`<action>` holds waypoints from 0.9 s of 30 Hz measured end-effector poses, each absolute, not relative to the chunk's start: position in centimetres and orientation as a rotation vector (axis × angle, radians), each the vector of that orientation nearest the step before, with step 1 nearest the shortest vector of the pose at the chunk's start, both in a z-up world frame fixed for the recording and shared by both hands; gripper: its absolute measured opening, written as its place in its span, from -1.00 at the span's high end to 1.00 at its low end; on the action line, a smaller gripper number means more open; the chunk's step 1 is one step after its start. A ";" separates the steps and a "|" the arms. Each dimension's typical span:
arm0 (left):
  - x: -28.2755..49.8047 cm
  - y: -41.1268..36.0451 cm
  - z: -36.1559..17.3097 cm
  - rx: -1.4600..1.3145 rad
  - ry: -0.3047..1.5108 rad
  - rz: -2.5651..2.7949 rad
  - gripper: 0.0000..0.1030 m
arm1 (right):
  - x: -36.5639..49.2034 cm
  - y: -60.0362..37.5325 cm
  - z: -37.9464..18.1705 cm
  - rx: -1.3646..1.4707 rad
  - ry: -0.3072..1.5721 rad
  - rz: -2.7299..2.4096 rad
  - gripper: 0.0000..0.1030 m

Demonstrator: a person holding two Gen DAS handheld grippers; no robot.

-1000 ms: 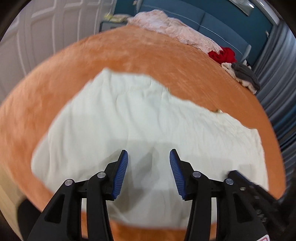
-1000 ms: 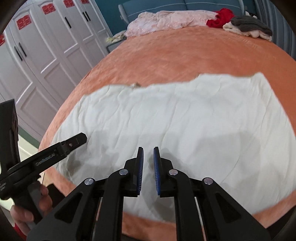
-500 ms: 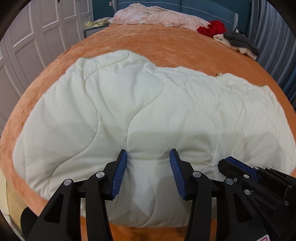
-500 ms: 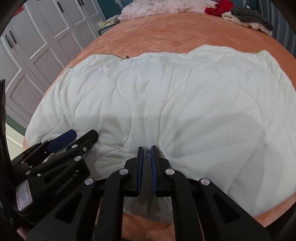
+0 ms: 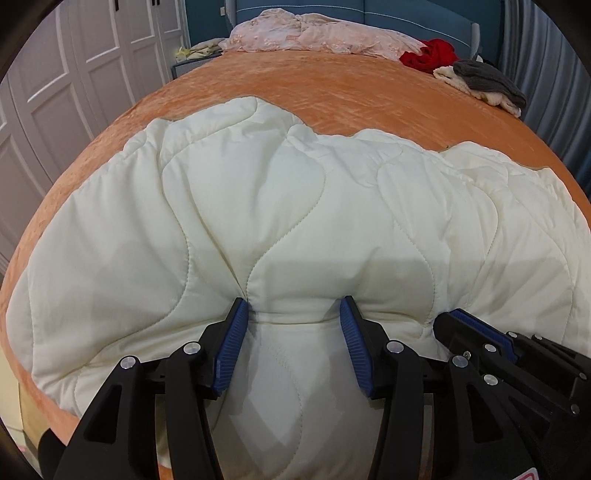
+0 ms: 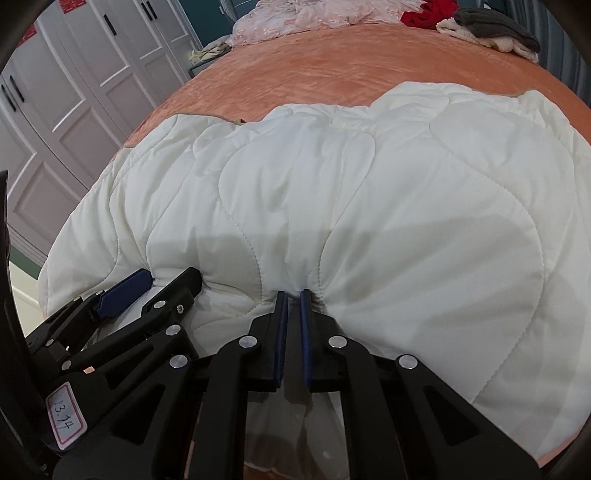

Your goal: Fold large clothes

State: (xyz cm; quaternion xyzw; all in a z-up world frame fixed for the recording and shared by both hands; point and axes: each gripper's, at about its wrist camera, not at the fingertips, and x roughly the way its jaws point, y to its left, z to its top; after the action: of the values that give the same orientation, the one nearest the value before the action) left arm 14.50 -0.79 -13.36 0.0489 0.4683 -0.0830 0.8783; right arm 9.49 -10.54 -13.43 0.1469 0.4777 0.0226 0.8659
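A large cream quilted comforter (image 5: 295,206) lies spread over the orange bed (image 5: 332,88); it also fills the right wrist view (image 6: 406,206). My left gripper (image 5: 295,314) is open, its blue pads astride the comforter's near edge, with fabric bulging between them. My right gripper (image 6: 294,295) is shut on a pinch of the comforter's near edge. The right gripper shows at the lower right of the left wrist view (image 5: 480,332), and the left gripper at the lower left of the right wrist view (image 6: 147,284). They are close side by side.
A pink blanket (image 5: 317,33), a red garment (image 5: 428,55) and a grey and cream pile (image 5: 484,81) lie at the bed's far end. White wardrobe doors (image 5: 74,92) stand to the left. A blue headboard (image 5: 369,11) is behind.
Both grippers have moved down and forward to the comforter's near edge. The right gripper has closed on the fabric. The left gripper stays open, now pressed into the edge.
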 end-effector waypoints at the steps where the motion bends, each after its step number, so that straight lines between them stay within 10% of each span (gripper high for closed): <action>1: 14.3 -0.7 -13.0 0.103 0.973 -0.183 0.03 | 9.5 -10.6 -13.3 0.310 1.004 0.048 0.92; 6: 12.0 4.7 -9.1 -0.130 0.969 -0.207 -0.05 | 9.5 -11.3 -12.1 0.370 1.038 0.064 0.89; 9: 10.0 10.4 -7.7 -0.297 0.970 -0.101 -0.46 | 8.9 -11.2 -11.0 0.399 1.042 0.087 0.80; 21: 11.7 18.9 -13.4 -0.828 1.105 -0.068 -0.46 | 9.0 -9.5 -11.4 0.323 1.081 0.090 0.81; 27: 11.7 18.3 -9.6 -0.755 1.053 -0.124 0.63 | 8.1 -9.6 -10.1 0.298 1.104 0.084 0.81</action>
State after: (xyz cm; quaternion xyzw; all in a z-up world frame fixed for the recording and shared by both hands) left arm 11.68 18.28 -9.61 -0.3515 0.4901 -0.0575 0.7956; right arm 8.05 -9.62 -10.09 0.1409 0.5224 0.0398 0.8400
